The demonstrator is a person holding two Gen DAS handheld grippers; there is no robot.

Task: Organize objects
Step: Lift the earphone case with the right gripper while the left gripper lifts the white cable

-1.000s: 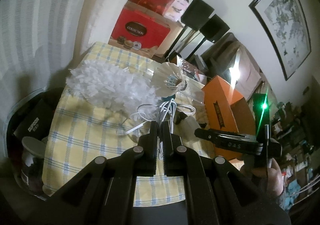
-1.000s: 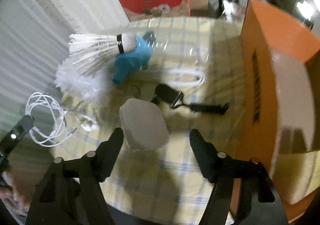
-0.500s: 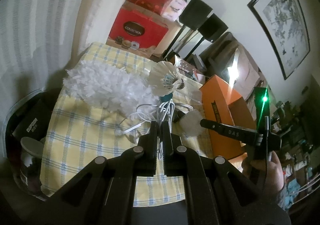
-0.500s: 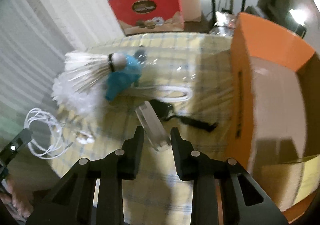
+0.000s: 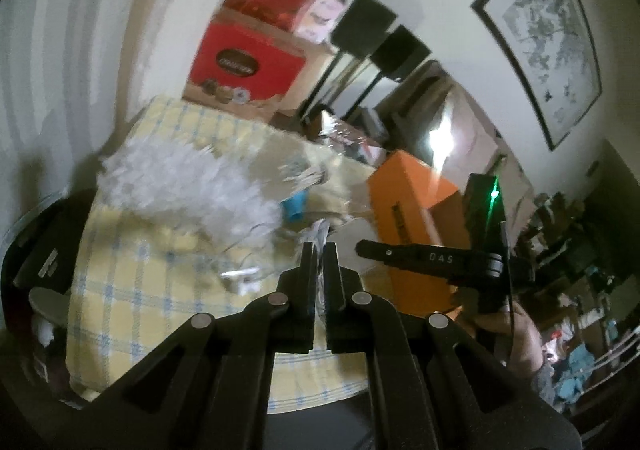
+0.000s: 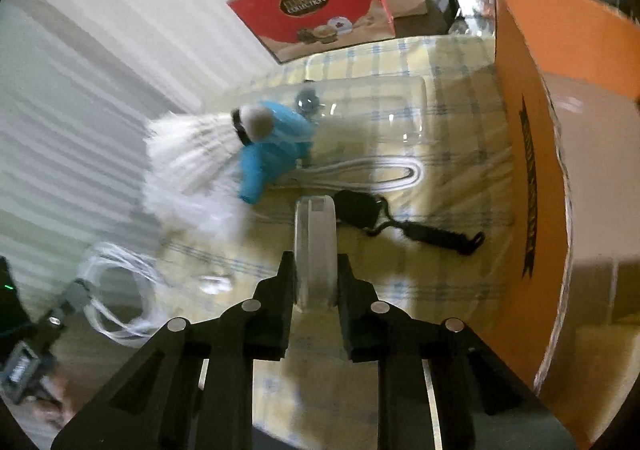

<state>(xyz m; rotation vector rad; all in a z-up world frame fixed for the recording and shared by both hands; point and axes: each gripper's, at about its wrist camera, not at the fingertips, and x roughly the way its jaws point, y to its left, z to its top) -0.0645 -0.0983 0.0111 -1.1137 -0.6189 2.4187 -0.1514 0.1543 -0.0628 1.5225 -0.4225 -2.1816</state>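
Observation:
My right gripper (image 6: 315, 262) is shut on a small translucent white case (image 6: 315, 238), held edge-on above the yellow checked tablecloth (image 6: 400, 282). My left gripper (image 5: 319, 250) is shut on a coil of white cable (image 6: 120, 290), which hangs from it at the lower left of the right wrist view. On the cloth lie a shuttlecock (image 6: 200, 145), a blue item (image 6: 272, 153), a white looped cord (image 6: 372, 171) and a black strap with a round end (image 6: 404, 217). An open orange box (image 6: 560, 169) stands at the right; it also shows in the left wrist view (image 5: 412, 209).
A white fluffy duster (image 5: 180, 185) lies on the left of the cloth. A red gift bag (image 6: 316, 9) stands behind the table. Dark containers (image 5: 40, 262) sit off the table's left edge. The right gripper's arm (image 5: 432, 258) crosses in front of the orange box.
My right gripper closed on the white case and lifted it, turning it edge-on. My left gripper moved with the cable coil, and the view swung blurred.

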